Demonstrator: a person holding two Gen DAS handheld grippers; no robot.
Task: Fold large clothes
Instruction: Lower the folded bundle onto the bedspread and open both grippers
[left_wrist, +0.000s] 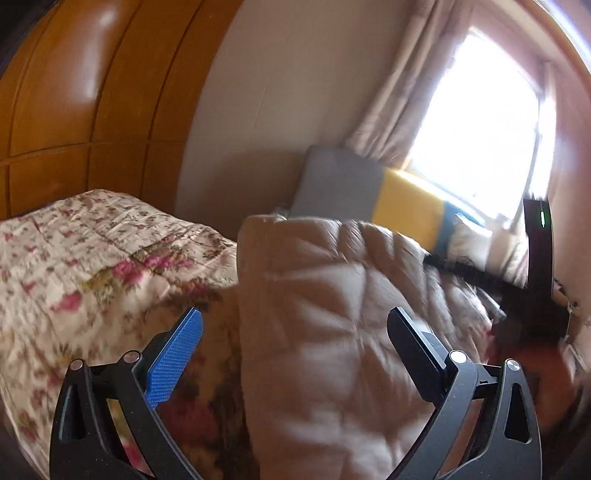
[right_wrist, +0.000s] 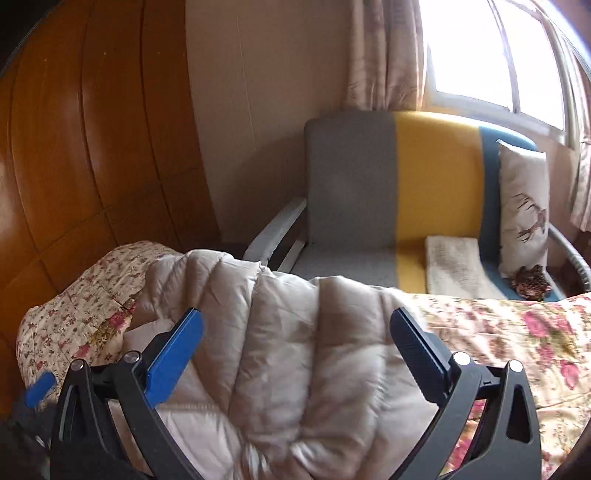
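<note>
A beige quilted puffer jacket (left_wrist: 332, 332) lies bunched on the floral bedspread (left_wrist: 74, 258). My left gripper (left_wrist: 295, 332) is open, its jaws wide apart just above the jacket, holding nothing. In the right wrist view the jacket (right_wrist: 280, 350) lies folded over on the bedspread (right_wrist: 517, 339). My right gripper (right_wrist: 295, 332) is open above the jacket, holding nothing. The left gripper's blue fingertip (right_wrist: 40, 388) shows at the far left. The right gripper's black body (left_wrist: 535, 277) shows at the right of the left wrist view.
A grey, yellow and blue armchair (right_wrist: 399, 184) stands beyond the bed, with a white cushion (right_wrist: 522, 206) and a folded towel (right_wrist: 458, 269) on it. A wooden wardrobe (right_wrist: 92, 147) is at the left. A curtained window (right_wrist: 498, 55) is at the back right.
</note>
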